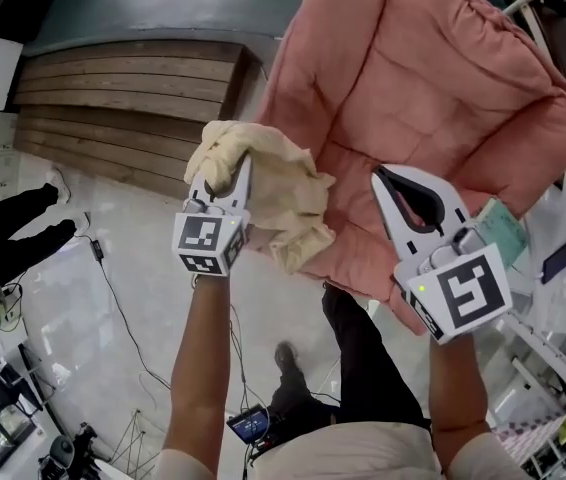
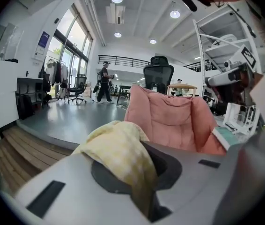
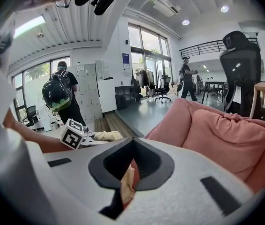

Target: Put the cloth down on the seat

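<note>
A cream cloth [image 1: 275, 196] hangs bunched from my left gripper [image 1: 229, 172], which is shut on it just above the front edge of the pink cushioned seat [image 1: 433, 98]. In the left gripper view the cloth [image 2: 118, 149] drapes over the jaws and runs down into the closed slot, with the seat [image 2: 170, 121] right behind. My right gripper [image 1: 383, 176] hovers over the seat's right front, its jaws together and nothing visibly held. The right gripper view shows the seat [image 3: 226, 130] ahead, and the left gripper [image 3: 76, 135] with the cloth [image 3: 105, 135] off to the left.
A stepped wooden platform [image 1: 123, 98] lies to the left of the seat. A person in black [image 1: 8, 230] with a helmet stands on the floor at far left. White racks with loose items [image 1: 563, 268] crowd the right. A black office chair [image 2: 158, 74] stands behind the seat.
</note>
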Available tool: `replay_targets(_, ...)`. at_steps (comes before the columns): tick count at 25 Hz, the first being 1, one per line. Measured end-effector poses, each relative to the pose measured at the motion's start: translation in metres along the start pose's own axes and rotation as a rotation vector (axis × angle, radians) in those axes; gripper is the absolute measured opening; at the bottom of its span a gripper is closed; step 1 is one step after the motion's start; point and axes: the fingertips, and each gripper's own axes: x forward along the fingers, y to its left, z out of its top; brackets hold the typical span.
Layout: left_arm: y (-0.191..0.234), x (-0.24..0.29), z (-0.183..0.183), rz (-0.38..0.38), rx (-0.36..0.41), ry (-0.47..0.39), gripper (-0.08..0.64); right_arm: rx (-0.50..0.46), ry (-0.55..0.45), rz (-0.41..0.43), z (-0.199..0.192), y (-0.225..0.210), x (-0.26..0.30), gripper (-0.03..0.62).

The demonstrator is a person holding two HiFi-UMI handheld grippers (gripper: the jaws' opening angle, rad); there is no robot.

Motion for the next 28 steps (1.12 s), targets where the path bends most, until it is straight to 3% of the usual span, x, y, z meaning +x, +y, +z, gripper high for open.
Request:
replay_targets(5, 0.018, 0.017, -0.032, 0.019, -0.032, 0.068, 0.028, 0.004, 0.019, 0.010, -0.013, -0.002, 0.019, -0.006)
replay_targets(13, 0.022, 0.031, -0.100, -0.010, -0.078, 0.189, 0.032, 0.017, 0.040, 0.023, -0.027, 0.003, 0.033, -0.006)
replay_targets(21, 0.018, 0.023, -0.112, -0.004, -0.135, 0.243, 0.130, 0.022, 0.042, 0.030, -0.033, 0.005, 0.031, -0.006)
replay_targets(28, 0.011, -0.008, -0.121, -0.009, -0.160, 0.363, 0.236, 0.019, 0.024, 0.044, -0.025, 0.014, 0.015, -0.006)
